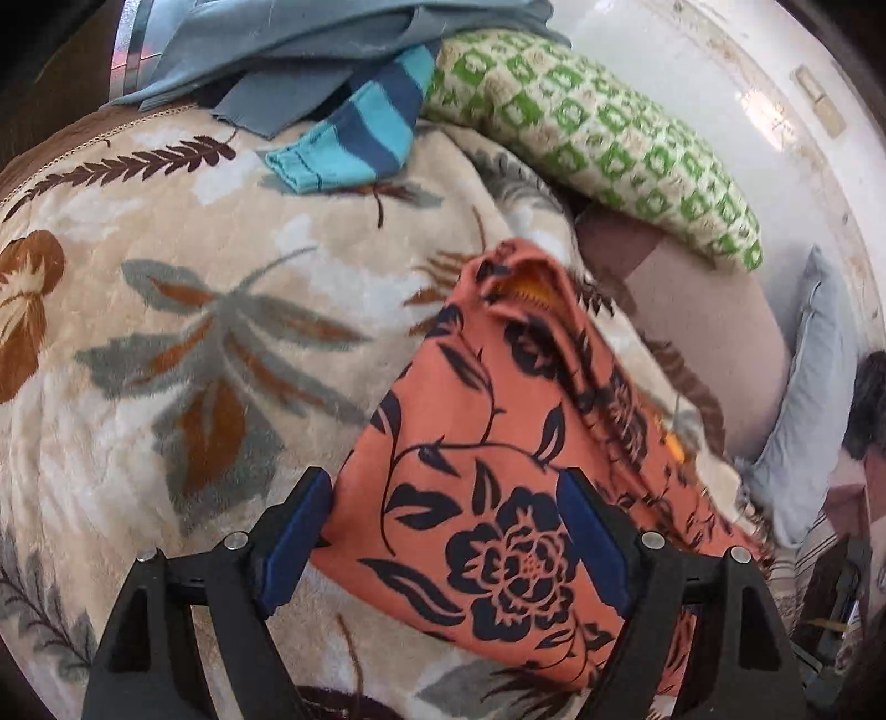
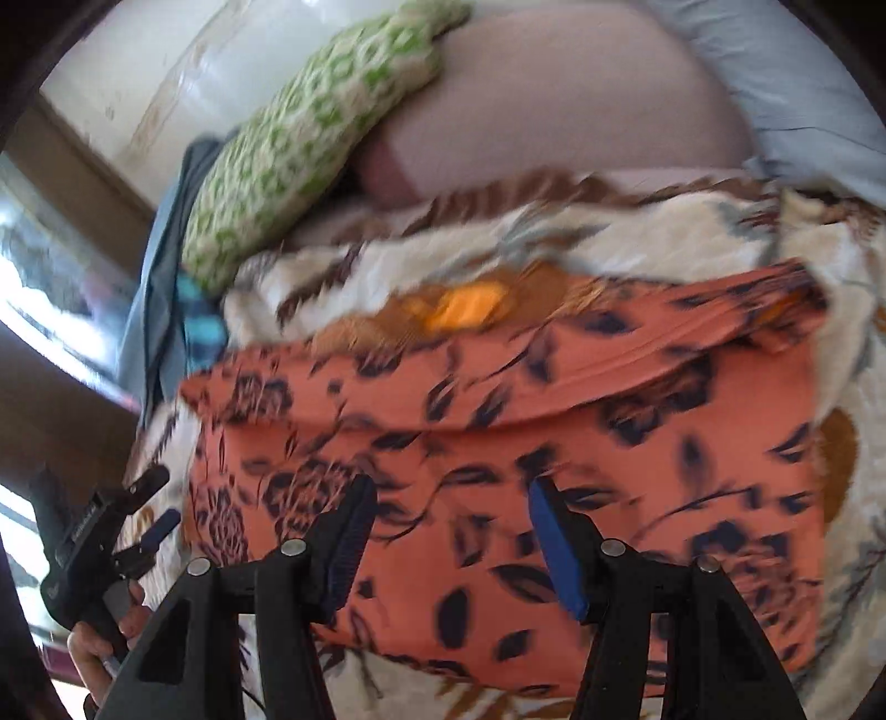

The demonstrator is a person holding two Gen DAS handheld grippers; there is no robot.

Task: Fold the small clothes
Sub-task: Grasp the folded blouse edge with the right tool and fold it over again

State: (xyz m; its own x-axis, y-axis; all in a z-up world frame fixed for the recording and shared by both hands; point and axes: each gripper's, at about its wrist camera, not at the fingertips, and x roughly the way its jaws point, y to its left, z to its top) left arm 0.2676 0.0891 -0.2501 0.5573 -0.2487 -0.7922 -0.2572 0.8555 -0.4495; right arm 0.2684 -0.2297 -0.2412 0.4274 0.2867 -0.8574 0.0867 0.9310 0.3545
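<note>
An orange garment with a dark flower print (image 1: 498, 443) lies folded on a beige leaf-patterned blanket (image 1: 166, 332). A bright orange inner patch shows at its upper edge (image 2: 465, 310). My left gripper (image 1: 443, 487) hangs open just above the garment's near corner, and its blue pads straddle the large flower without pinching cloth. My right gripper (image 2: 454, 493) is open too, over the middle of the same garment (image 2: 554, 443). A fold line runs across the cloth beyond it. The left gripper (image 2: 138, 509), held in a hand (image 2: 105, 637), shows at the right wrist view's left edge.
A pile of blue-grey clothes (image 1: 310, 50) and a turquoise and navy striped piece (image 1: 360, 133) lie at the blanket's far end. A green-patterned pillow (image 1: 598, 138) and a pale blue pillow (image 1: 803, 399) rest on a pink sheet (image 1: 703, 321) by the white wall.
</note>
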